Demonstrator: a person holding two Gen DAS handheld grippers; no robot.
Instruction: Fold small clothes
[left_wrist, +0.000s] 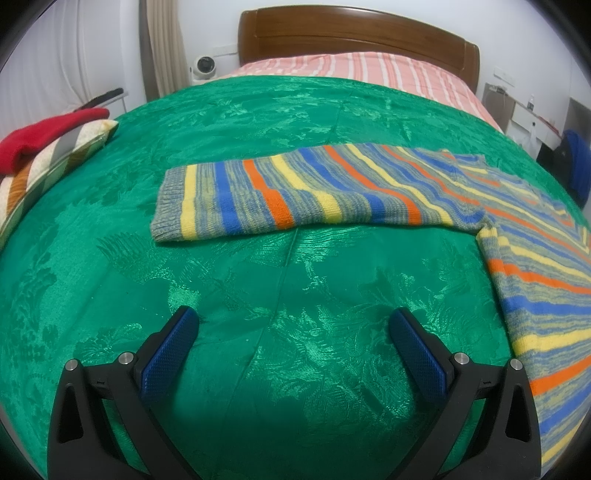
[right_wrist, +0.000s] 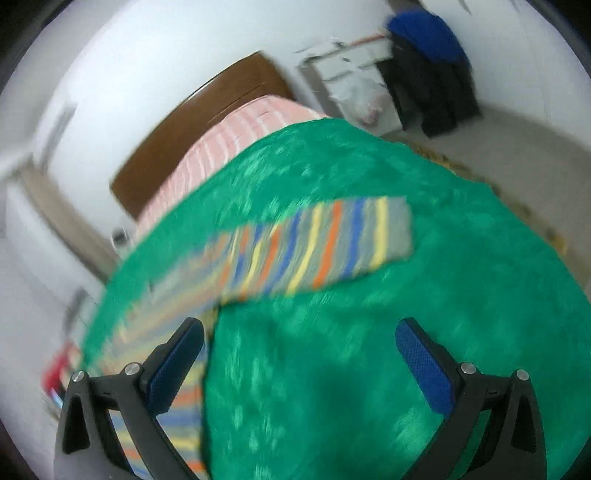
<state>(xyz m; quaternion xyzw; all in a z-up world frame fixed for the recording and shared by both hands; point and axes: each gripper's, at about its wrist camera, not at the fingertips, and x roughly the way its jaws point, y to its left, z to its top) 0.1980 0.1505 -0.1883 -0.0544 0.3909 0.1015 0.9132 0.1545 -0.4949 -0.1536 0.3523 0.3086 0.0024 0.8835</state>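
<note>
The sweater (left_wrist: 332, 188) lay flat on the green bedspread (left_wrist: 258, 295), sleeves spread, presumably so each could be folded inward. The left gripper (left_wrist: 295, 328) hovered at six o'clock of one sleeve, jaws wide, empty. The right gripper (right_wrist: 299, 339) was likewise agape, its view blurred.

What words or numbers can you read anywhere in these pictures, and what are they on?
None can be read.
The striped sweater shows only coloured stripes, no label.
The green bedspread has a woven leaf pattern, no writing.
The small white device beside the headboard is too small to show any print.
The right wrist view is too blurred to read anything.
</note>
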